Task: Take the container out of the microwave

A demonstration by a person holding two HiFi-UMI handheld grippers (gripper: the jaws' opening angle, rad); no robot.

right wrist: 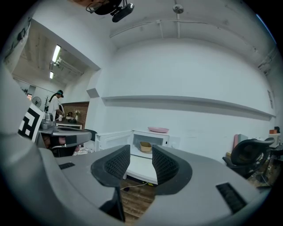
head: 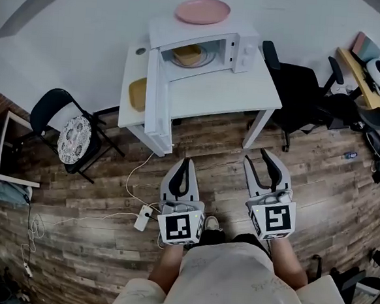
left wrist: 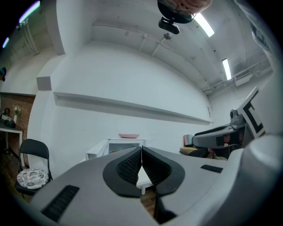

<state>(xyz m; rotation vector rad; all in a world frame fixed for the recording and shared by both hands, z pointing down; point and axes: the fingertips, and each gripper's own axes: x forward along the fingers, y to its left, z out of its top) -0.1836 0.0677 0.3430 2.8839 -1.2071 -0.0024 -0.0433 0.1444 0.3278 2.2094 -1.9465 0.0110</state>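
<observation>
A white microwave (head: 244, 51) stands on a white table (head: 214, 94) with its door (head: 159, 106) swung wide open. Inside it sits a tan container (head: 187, 54), also seen through the right gripper view as the container (right wrist: 145, 146). My left gripper (head: 186, 162) hangs shut over the wood floor, well short of the table, tips touching and nothing held. My right gripper (head: 267, 155) stands open beside it, empty, aimed at the microwave (right wrist: 150, 143).
A pink plate (head: 202, 11) lies on top of the microwave. A black folding chair (head: 70, 132) stands left of the table, office chairs (head: 299, 91) to the right. A power strip with cables (head: 143, 218) lies on the floor.
</observation>
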